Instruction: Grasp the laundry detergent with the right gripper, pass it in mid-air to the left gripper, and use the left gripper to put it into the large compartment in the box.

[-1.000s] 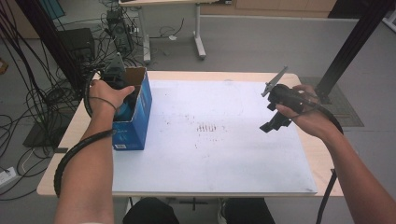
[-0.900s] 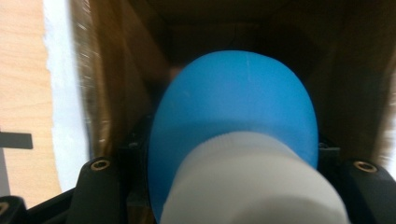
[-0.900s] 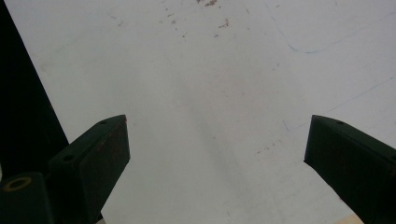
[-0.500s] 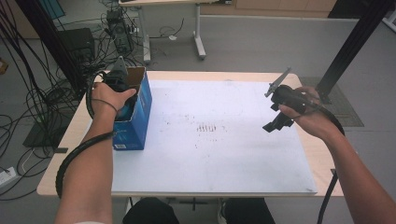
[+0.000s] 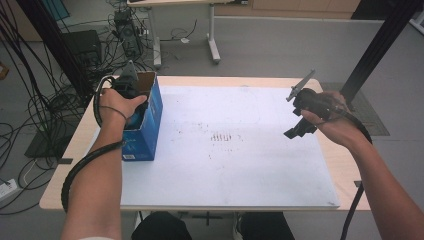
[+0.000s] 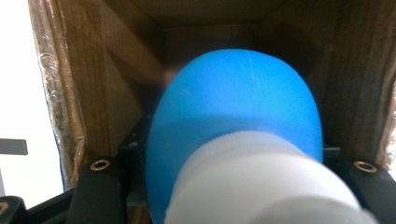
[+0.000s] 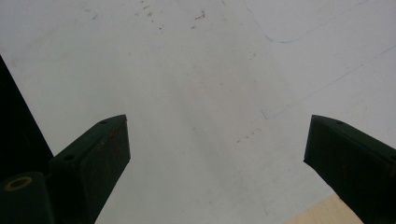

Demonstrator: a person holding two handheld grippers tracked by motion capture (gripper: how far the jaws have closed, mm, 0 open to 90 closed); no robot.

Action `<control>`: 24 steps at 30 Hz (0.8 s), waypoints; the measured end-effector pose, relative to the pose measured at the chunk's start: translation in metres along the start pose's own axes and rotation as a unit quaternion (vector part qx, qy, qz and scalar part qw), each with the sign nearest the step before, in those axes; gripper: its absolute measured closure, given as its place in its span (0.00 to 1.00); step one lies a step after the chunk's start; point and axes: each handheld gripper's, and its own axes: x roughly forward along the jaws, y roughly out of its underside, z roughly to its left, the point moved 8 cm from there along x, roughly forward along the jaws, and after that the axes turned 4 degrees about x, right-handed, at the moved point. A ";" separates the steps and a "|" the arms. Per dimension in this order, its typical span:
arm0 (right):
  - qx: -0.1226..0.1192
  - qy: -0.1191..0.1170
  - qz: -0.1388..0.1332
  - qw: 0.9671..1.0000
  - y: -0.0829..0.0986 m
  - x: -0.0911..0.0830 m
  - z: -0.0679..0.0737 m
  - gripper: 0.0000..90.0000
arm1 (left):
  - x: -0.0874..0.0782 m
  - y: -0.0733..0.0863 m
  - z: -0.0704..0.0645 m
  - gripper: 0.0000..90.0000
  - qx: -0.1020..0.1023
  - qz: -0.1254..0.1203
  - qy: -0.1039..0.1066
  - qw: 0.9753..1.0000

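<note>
A blue cardboard box (image 5: 148, 127) stands open-topped at the table's left edge. My left gripper (image 5: 133, 95) reaches down into it from above. In the left gripper view a blue bottle (image 6: 233, 116) with a white cap (image 6: 261, 182) sits between the jaws, which are closed against its sides. The box's brown inner walls (image 6: 112, 93) surround it. My right gripper (image 5: 301, 124) hangs above the right side of the white mat (image 5: 225, 170). It is open, and in the right gripper view nothing lies between its fingers (image 7: 100, 149), just bare mat (image 7: 205, 70).
The mat covers most of the wooden table (image 5: 346, 167) and carries faint red marks (image 5: 225, 136) near its middle. Cables and equipment (image 5: 125, 30) lie on the floor beyond the far left corner. A black post (image 5: 380, 45) rises at the far right.
My right gripper has drifted slightly to the right. The left hand stays at the box with the bottle.
</note>
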 end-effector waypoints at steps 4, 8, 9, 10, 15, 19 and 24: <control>-0.001 0.002 0.002 1.000 -0.001 -0.001 -0.001 0.07 | 0.000 0.000 0.000 0.41 -0.001 -0.001 0.001 1.000; -0.001 0.003 0.003 1.000 -0.002 -0.003 -0.001 0.07 | 0.000 0.000 0.001 0.41 0.000 -0.003 0.002 1.000; -0.002 0.004 0.003 1.000 -0.002 -0.003 -0.001 0.07 | 0.000 0.001 0.001 0.41 -0.001 -0.003 0.003 1.000; -0.001 0.005 0.002 1.000 -0.003 -0.004 -0.002 0.07 | 0.000 0.001 0.001 0.41 -0.001 -0.003 0.002 1.000; -0.002 0.008 0.001 1.000 -0.004 -0.006 -0.002 0.07 | 0.000 0.000 0.001 0.41 0.000 0.000 0.003 1.000; -0.004 0.010 0.003 1.000 -0.005 -0.007 -0.003 0.07 | 0.000 0.000 0.002 0.41 0.000 -0.002 0.003 1.000; -0.006 0.011 0.003 1.000 -0.006 -0.008 -0.003 0.07 | 0.000 0.000 0.002 0.41 0.000 -0.003 0.002 1.000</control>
